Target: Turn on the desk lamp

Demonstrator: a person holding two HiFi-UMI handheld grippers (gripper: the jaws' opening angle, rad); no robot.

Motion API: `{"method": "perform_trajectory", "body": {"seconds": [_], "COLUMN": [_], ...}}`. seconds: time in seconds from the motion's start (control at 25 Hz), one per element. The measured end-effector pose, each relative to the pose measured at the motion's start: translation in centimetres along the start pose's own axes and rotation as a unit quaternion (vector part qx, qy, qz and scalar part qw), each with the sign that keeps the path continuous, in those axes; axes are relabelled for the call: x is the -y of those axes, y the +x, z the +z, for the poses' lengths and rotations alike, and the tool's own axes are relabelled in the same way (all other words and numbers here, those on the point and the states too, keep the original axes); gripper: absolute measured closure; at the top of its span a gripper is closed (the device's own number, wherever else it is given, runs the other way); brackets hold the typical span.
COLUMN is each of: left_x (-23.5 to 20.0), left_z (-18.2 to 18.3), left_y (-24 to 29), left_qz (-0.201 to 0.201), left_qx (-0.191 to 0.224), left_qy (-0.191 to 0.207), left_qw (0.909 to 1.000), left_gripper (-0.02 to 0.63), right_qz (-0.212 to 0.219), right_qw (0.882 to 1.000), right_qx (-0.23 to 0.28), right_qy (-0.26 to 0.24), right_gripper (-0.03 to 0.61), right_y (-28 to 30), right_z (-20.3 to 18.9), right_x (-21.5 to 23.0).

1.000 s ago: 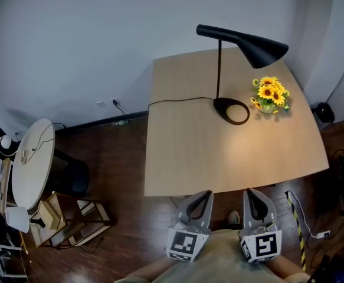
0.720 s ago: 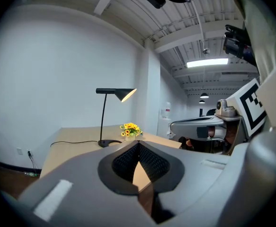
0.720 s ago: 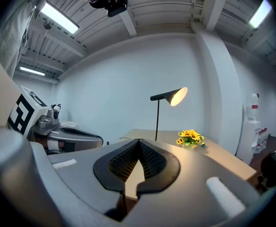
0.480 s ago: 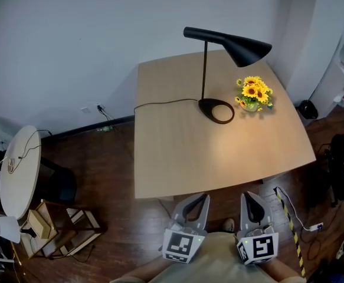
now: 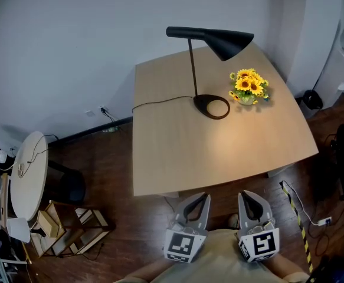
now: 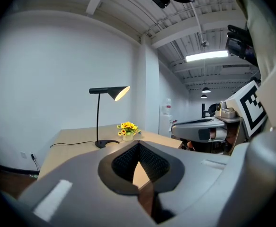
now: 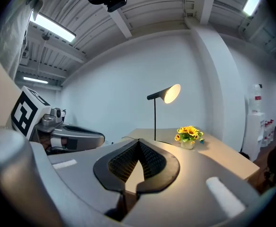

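A black desk lamp with a thin stem, a ring-shaped base and a cone shade [image 5: 219, 40] stood near the far side of the pale wooden tabletop [image 5: 219, 152], placed so the shade leaned out over the bare middle of the surface. Its black cord [image 5: 160, 102] ran from the base toward the left edge, probably to reach a wall socket. A small pot of yellow sunflowers [image 5: 248, 86] sat just beside the base, on its right, clear of the stem.

In both gripper views the underside of the shade [image 6: 115, 93] glowed warm, and a soft yellowish pool lay on the wood below it. From this the lamp looked to be lit, so the task seemed done rather than pending.

The left tool [image 5: 202, 200] and the right tool [image 5: 249, 200] were held side by side close against the person's body, over the dark wooden floor [image 5: 118, 217] and short of the near edge of the tabletop, well apart from the lamp. That looked like a resting pose, not a reach. The left tool [image 6: 138, 145] had its ribbed pads brought together at the tips with nothing gripped; the right tool [image 7: 138, 143] was the same, tips meeting and empty. Both pointed toward the lamp [image 7: 166, 94].
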State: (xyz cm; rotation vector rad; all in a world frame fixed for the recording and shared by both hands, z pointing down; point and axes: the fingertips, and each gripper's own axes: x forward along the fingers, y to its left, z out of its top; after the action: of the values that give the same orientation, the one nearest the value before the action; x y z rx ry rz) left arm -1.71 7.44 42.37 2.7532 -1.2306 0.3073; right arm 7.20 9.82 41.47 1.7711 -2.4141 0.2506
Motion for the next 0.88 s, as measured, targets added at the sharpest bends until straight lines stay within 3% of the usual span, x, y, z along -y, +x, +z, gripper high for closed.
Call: {"method": "perform_trajectory", "body": {"seconds": [0.68, 0.88], "left_x": [0.3, -0.3], "left_z": [-0.5, -0.3], "left_y": [0.1, -0.4], "left_qz": [0.013, 0.015], "left_qx": [-0.004, 0.000], "left_qy": [-0.009, -0.011], "left_qw": [0.9999, 0.9998], "left_gripper": [0.614, 0.614], "right_qz": [0.018, 0.025], "right_qw": [1.000, 1.000], "right_qx": [0.006, 0.001], "right_qy": [0.013, -0.016], "right_gripper": [0.578, 0.578], "right_y": [0.1, 0.1], "right_z": [0.3, 0.3], "right_x": [-0.1, -0.7]}}
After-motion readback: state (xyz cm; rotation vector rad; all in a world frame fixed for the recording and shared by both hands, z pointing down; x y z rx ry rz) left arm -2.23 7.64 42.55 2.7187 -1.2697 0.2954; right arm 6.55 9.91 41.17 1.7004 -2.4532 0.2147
